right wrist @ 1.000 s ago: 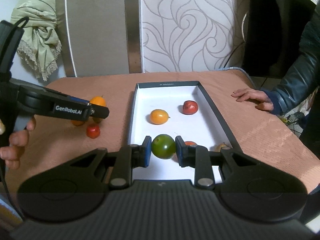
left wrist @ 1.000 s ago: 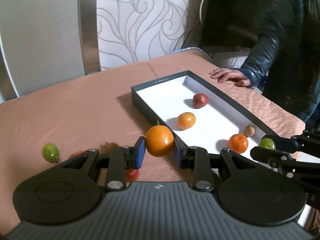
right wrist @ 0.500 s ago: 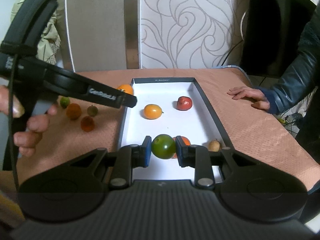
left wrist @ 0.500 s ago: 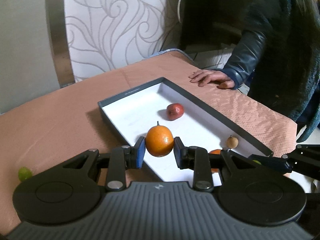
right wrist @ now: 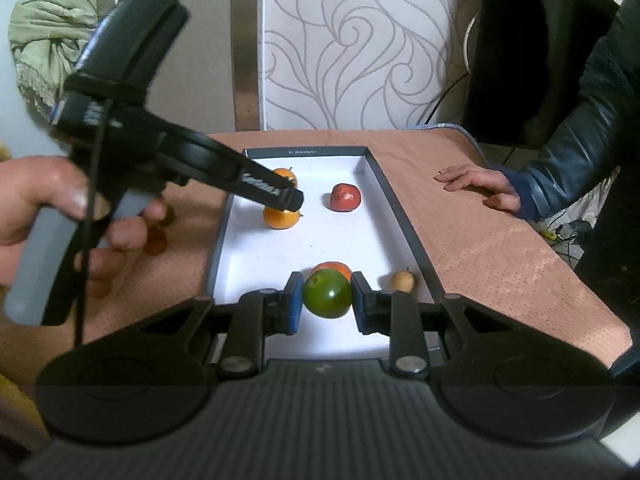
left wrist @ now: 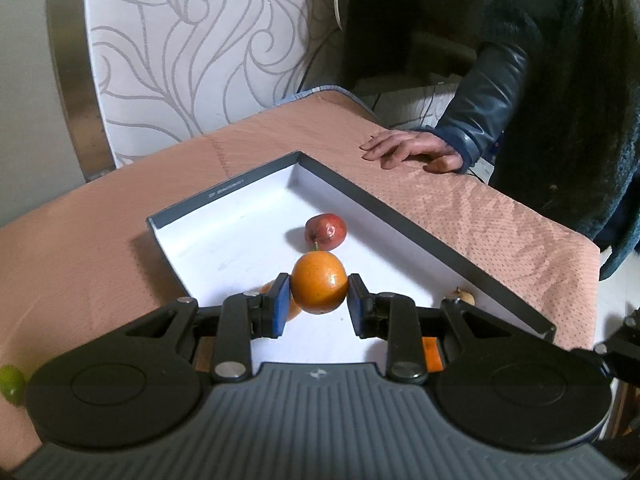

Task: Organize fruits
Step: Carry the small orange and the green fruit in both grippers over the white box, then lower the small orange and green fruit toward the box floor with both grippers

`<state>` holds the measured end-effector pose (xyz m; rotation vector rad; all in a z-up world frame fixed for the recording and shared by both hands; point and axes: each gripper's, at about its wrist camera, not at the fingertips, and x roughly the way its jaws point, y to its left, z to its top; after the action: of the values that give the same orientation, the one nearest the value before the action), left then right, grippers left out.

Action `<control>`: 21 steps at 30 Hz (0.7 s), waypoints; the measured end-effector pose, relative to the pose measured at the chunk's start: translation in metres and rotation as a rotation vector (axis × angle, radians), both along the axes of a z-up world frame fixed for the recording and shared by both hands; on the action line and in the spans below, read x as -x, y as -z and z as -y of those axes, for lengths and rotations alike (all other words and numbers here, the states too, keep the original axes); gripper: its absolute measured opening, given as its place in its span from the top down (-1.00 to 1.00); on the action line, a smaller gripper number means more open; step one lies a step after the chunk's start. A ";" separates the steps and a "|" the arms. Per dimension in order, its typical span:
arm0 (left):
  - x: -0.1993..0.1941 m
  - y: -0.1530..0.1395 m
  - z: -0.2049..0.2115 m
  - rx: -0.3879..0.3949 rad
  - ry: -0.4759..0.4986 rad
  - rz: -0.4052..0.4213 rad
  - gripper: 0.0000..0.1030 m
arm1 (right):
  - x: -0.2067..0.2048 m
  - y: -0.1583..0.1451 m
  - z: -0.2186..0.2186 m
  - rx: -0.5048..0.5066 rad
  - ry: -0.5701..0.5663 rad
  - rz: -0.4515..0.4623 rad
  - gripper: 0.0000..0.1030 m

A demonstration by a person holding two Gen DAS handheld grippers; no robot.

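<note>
My left gripper (left wrist: pixel 319 293) is shut on an orange fruit (left wrist: pixel 319 287) and holds it over the far part of the white tray (left wrist: pixel 224 194). In the right wrist view that gripper (right wrist: pixel 286 192) reaches in from the left above the tray (right wrist: pixel 404 216). My right gripper (right wrist: pixel 326 294) is shut on a green fruit (right wrist: pixel 327 294) over the tray's near end. In the tray lie a red fruit (right wrist: pixel 346 197), an orange fruit (right wrist: pixel 281 218), another orange fruit (right wrist: pixel 332 268) and a small tan fruit (right wrist: pixel 402 281).
A small green fruit (left wrist: pixel 12 378) lies on the pink tablecloth left of the tray. Two more fruits (right wrist: pixel 156 240) lie left of the tray behind my hand. Another person's hand (right wrist: pixel 476 182) rests on the table to the right. A patterned chair back (right wrist: pixel 352 44) stands behind.
My left gripper has carried the orange fruit right and forward, from the tablecloth to over the tray. My right gripper has held the green fruit nearly still over the tray's near end.
</note>
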<state>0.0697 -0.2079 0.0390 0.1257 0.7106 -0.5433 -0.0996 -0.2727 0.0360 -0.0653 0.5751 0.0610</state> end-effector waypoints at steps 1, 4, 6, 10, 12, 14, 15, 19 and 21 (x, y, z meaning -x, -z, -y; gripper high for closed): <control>-0.003 0.001 0.002 0.000 0.001 -0.003 0.32 | 0.000 0.000 0.000 0.002 0.001 0.000 0.45; -0.012 0.004 0.008 0.006 0.004 -0.018 0.32 | 0.001 0.000 0.000 0.004 0.007 0.000 0.45; -0.017 0.006 0.011 0.007 0.005 -0.026 0.32 | 0.001 0.000 0.000 0.006 0.016 -0.001 0.45; -0.026 0.011 0.015 0.005 0.011 -0.041 0.32 | 0.001 0.000 0.000 0.008 0.031 -0.005 0.45; -0.029 0.013 0.016 0.004 0.014 -0.048 0.32 | 0.001 0.001 -0.001 0.008 0.039 -0.010 0.45; -0.033 0.016 0.019 0.000 0.020 -0.051 0.32 | 0.001 0.001 -0.002 0.008 0.047 -0.013 0.45; -0.034 0.016 0.020 -0.002 0.024 -0.047 0.32 | 0.001 0.001 -0.002 0.007 0.049 -0.014 0.45; -0.041 0.017 0.026 -0.011 0.036 -0.049 0.32 | 0.001 0.000 -0.006 0.008 0.056 -0.020 0.45; -0.043 0.018 0.029 -0.012 0.042 -0.049 0.32 | 0.001 0.000 -0.007 0.008 0.059 -0.023 0.45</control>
<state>0.1124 -0.2369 0.0214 0.1389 0.7606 -0.5845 -0.1004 -0.2661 0.0363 -0.0550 0.5995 0.0022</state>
